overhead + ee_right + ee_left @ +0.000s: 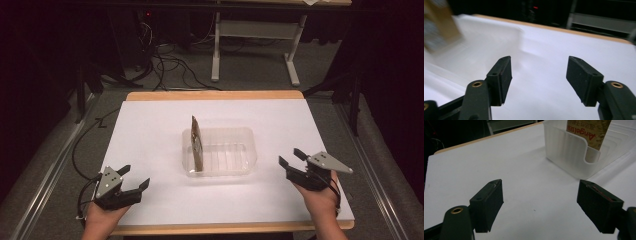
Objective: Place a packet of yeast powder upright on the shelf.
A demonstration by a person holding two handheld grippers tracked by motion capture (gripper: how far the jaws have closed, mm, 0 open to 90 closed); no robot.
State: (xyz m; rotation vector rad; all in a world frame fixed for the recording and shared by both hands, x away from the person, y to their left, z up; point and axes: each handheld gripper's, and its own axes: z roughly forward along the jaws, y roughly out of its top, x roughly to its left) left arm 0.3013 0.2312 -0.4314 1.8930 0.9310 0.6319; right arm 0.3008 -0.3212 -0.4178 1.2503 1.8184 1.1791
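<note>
A clear plastic tub [245, 150] sits in the middle of the white table. A gold-brown packet [197, 144] stands on edge inside it, leaning on the tub's left wall. The left gripper view shows the tub [569, 152] and the packet [589, 131] with its red lettering. My left gripper [135, 178] rests low at the table's front left, open, nothing between its jaws [540, 205]. At the front right, beside the tub and apart from it, my right gripper [291, 157] is open and empty [539, 80]. Its view is blurred, with the packet [439, 27] at the far left.
The white sheet [150, 130] covers the wooden tabletop. A wooden edge [215, 95] runs along the back. Beyond the table are cables on the floor [170, 65] and a white table frame [255, 35].
</note>
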